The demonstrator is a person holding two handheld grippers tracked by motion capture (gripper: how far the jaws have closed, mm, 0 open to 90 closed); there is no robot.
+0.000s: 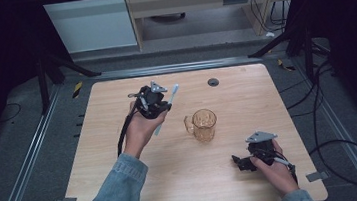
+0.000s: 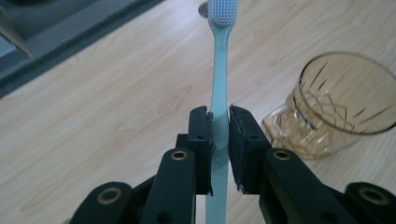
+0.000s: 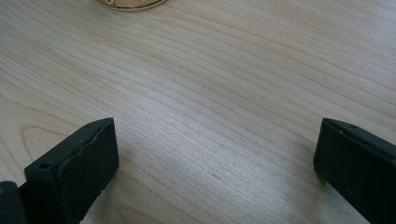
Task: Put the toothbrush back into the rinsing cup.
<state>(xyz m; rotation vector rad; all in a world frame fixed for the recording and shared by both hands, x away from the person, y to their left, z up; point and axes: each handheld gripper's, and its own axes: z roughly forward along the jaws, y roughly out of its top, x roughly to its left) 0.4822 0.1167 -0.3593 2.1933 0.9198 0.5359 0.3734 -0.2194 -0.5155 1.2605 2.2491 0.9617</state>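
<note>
- Nearest the lens in the left gripper view, our left gripper (image 2: 219, 133) has its two black jaws clenched on the handle of a slim pale-blue plastic toothbrush (image 2: 218, 65), gripping at about mid-handle, bristle head pointing away.
- In the high view the toothbrush (image 1: 166, 109) hangs above the table, left of the mug, well clear of the wood.
- We judge the toothbrush light and fairly stiff, with a smooth handle that could swivel between the pads; the mid-handle hold looks sound for steering the tail end.
- Just beyond the jaws stands an amber, cut-pattern transparent mug with a side handle (image 2: 334, 109), upright and empty; it looks like glass or hard plastic, so we would treat it as brittle and easy to tip.
- Our right gripper (image 3: 215, 154) rests low over the light wooden table (image 1: 125, 186), jaws spread wide with nothing between them.
- Count: one toothbrush, one mug, two grippers.
- Farther off, one small dark round grommet (image 1: 213, 81) sits near the table's far edge.
</note>
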